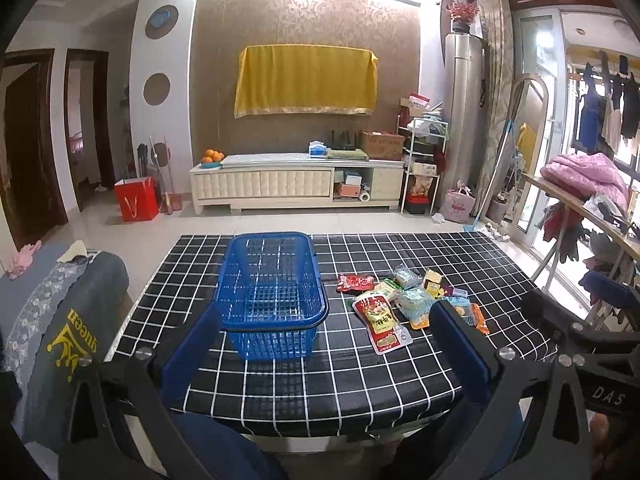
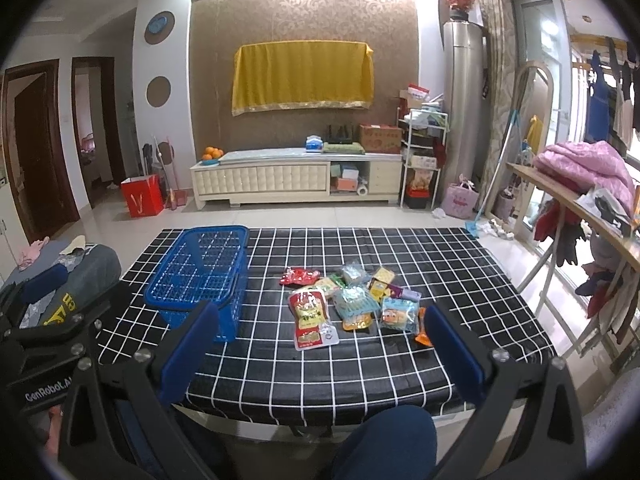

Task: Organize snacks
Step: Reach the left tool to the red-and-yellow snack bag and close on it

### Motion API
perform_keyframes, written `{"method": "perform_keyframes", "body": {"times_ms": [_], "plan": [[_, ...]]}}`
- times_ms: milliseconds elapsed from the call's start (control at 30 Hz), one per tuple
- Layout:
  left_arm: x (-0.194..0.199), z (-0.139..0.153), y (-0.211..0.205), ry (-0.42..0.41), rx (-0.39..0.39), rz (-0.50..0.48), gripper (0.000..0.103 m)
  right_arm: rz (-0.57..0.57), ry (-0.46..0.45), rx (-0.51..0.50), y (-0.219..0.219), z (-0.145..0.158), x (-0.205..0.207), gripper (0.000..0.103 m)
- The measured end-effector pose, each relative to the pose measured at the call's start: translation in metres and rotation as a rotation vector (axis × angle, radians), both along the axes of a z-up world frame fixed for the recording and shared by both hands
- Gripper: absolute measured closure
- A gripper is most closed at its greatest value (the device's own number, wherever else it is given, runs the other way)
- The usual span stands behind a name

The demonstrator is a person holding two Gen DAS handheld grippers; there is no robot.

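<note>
An empty blue mesh basket (image 1: 271, 292) stands on the black checked table (image 1: 320, 380), also in the right wrist view (image 2: 200, 276). Right of it lies a pile of snack packets (image 1: 412, 296), with a large red pouch (image 1: 380, 322) nearest; the pile (image 2: 356, 300) and red pouch (image 2: 310, 316) show in the right wrist view too. My left gripper (image 1: 324, 344) is open and empty, held above the table's near edge in front of the basket. My right gripper (image 2: 320, 344) is open and empty, in front of the pile. The other gripper shows at each view's edge.
A grey cushion (image 1: 60, 320) lies left of the table. A wooden rack with a pink quilt (image 2: 584, 168) stands at the right. Beyond the table are tiled floor, a white TV cabinet (image 1: 296, 180) and a red bag (image 1: 136, 200).
</note>
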State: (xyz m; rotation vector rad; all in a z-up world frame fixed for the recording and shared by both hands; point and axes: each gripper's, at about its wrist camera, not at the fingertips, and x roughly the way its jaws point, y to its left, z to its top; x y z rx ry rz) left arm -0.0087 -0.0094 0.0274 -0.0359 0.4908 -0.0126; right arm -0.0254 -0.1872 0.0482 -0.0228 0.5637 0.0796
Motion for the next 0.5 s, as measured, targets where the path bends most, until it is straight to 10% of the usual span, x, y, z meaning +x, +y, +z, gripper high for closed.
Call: {"method": "perform_keyframes", "body": {"times_ms": [500], "plan": [[0.062,0.010,-0.041,0.083,0.037,-0.035,0.000,-0.059,0.032,-0.015,-0.034,0.008,0.044,0.000]]}}
